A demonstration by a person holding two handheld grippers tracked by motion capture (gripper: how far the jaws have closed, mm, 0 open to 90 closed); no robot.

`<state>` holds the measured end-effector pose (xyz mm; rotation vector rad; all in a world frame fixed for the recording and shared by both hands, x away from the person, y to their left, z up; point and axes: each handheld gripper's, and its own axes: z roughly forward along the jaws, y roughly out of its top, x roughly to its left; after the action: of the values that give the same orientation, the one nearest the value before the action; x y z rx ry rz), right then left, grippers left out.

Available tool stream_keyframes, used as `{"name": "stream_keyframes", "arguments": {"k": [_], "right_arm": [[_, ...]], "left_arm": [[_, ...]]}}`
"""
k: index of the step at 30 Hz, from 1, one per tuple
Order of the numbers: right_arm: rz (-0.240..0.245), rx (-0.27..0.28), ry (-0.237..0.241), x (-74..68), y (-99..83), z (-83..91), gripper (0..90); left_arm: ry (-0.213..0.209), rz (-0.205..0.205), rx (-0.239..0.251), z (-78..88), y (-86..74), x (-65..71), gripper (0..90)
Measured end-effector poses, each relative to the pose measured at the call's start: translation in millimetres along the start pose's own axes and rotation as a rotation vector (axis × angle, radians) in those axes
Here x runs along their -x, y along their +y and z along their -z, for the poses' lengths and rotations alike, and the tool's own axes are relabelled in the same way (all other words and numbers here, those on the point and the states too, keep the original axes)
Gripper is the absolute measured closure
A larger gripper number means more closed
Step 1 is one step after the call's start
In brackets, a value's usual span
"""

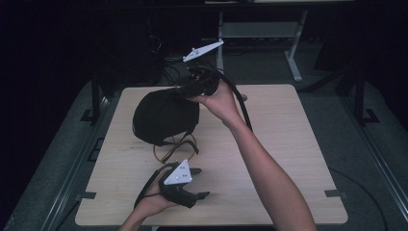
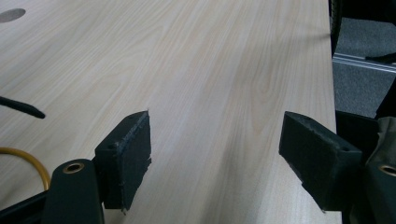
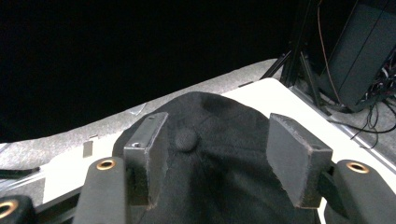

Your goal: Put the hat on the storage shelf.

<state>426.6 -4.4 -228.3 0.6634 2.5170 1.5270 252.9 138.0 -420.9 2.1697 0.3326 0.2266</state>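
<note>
A pale wooden desk with rounded corners stands on grey carpet. Beyond its far edge, a light metal frame with a shelf rises in the dark, and tangled cables lie beside a black box.

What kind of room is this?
Probably a lab or workshop for recording: a pale wooden table on grey carpet, a tangle of black cables beside it, and a metal-legged workbench behind in the dark.
</note>
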Motion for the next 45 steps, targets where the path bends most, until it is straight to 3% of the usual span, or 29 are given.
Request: {"name": "stream_keyframes", "arguments": {"k": [15, 37, 45], "right_arm": [[-0.006, 0.002, 0.002, 5.1, -10.0, 26.3, 33.1], [-0.052, 0.002, -0.024, 16.1, -47.3, 76.4, 18.0], [-0.062, 0.004, -0.033, 16.5, -60.6, 92.3, 16.3]], "left_arm": [[0.006, 0.003, 0.001, -0.9, -1.4, -0.9, 24.7], [0.003, 0.018, 0.012, -3.5, -3.0, -1.0, 24.2], [-0.003, 0.018, 0.004, -4.8, -2.9, 0.7, 24.2]]}}
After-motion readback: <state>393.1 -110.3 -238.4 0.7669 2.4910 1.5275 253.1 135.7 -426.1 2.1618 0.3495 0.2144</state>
